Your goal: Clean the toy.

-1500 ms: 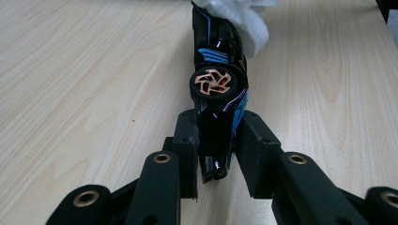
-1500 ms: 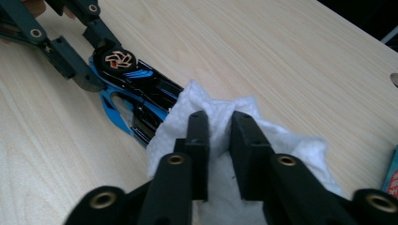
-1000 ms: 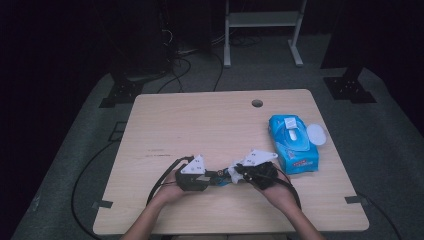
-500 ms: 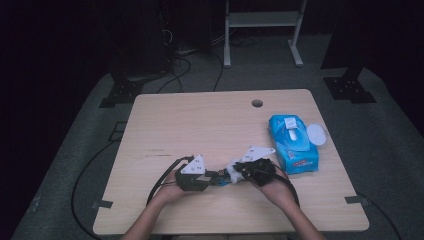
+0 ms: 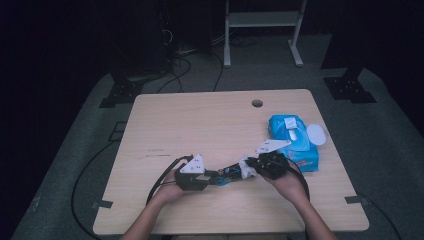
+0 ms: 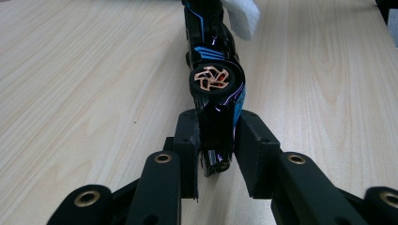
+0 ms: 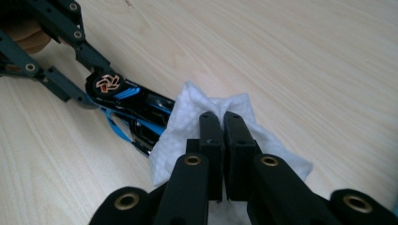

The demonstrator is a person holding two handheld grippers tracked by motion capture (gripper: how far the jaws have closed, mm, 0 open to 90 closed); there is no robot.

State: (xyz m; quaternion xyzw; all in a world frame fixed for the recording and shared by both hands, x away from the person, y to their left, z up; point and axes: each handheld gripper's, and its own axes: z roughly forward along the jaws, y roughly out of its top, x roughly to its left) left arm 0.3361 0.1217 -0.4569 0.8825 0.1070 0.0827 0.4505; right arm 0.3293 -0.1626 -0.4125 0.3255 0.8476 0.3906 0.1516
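Black toy car [image 6: 215, 89] with blue stripes and a copper-coloured wheel is clamped at one end between the jaws of my left gripper [image 6: 217, 150]; jaws pressed on both of its sides; car lies on its side, low over the pale wooden surface [image 6: 84, 79], long body pointing away from that gripper; from the high view I see it near the front edge of the surface [image 5: 200, 125], between my two hands, left gripper [image 5: 212, 177] on its left end; my right gripper [image 7: 220, 123] has its jaws closed on a white wipe [image 7: 192, 117]; jaws nearly together with a fold of the wipe pinched between them; wipe bunches out on both sides of the jaws and lies against the far end of the car [image 7: 136, 105]; in the left gripper view the wipe [image 6: 244, 16] shows just beside the car's far end, top of the picture; in the high view the right gripper [image 5: 250, 169] meets the car [image 5: 227, 175] with the wipe [image 5: 245, 169] at the join; blue packet of wipes [image 5: 292, 140] sits just right of my right hand [image 5: 287, 182], its white lid flap open to the side; round hole [image 5: 257, 103] in the surface farther back.
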